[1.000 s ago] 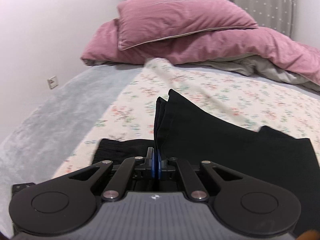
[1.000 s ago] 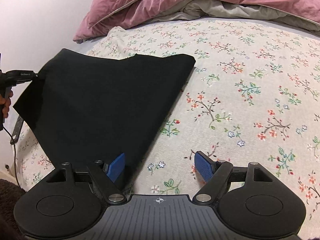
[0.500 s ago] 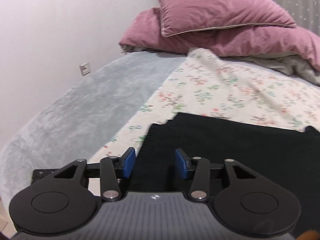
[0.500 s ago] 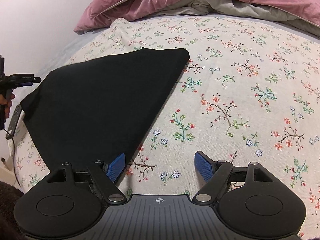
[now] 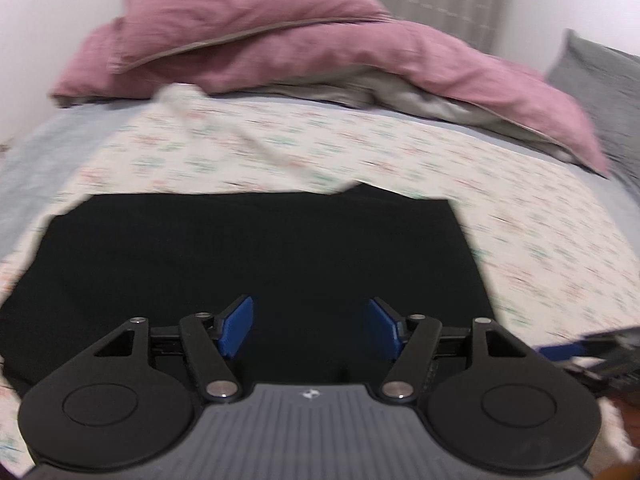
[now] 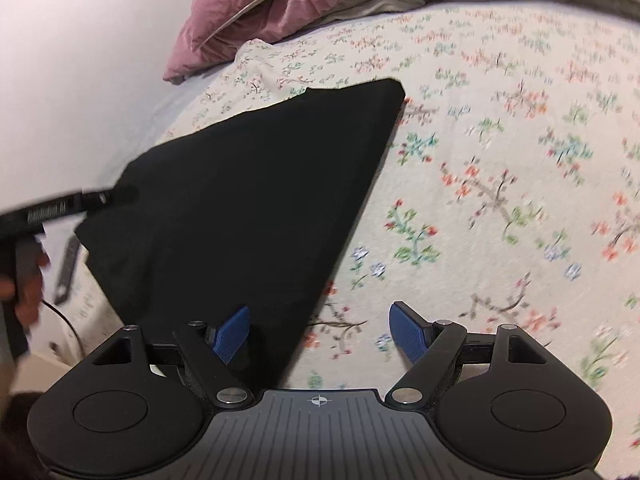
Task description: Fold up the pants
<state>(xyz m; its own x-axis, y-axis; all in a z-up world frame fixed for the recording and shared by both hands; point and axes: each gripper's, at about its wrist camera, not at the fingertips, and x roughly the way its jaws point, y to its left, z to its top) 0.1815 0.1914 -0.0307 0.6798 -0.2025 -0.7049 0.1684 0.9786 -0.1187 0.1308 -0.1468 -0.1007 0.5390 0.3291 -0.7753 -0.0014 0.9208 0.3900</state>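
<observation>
The black pants (image 5: 256,256) lie folded flat on the floral bedspread (image 5: 540,216). My left gripper (image 5: 310,330) is open and empty, hovering over the near edge of the pants. In the right wrist view the pants (image 6: 256,200) spread as a dark wedge to the left. My right gripper (image 6: 318,334) is open and empty, its left finger over the pants' near corner, its right finger over bare bedspread (image 6: 500,184). The left gripper (image 6: 60,210) shows at the far left of that view, by the pants' left edge.
Pink pillows (image 5: 248,28) and a pink duvet (image 5: 460,80) are piled at the head of the bed. A grey blanket (image 5: 44,152) lies along the left side by the white wall. A grey cushion (image 5: 604,92) sits at the far right.
My left gripper opened and let go of the pants, which dropped flat onto the bed. It then swung right to face the pants squarely. My right gripper stayed open and drew back a little.
</observation>
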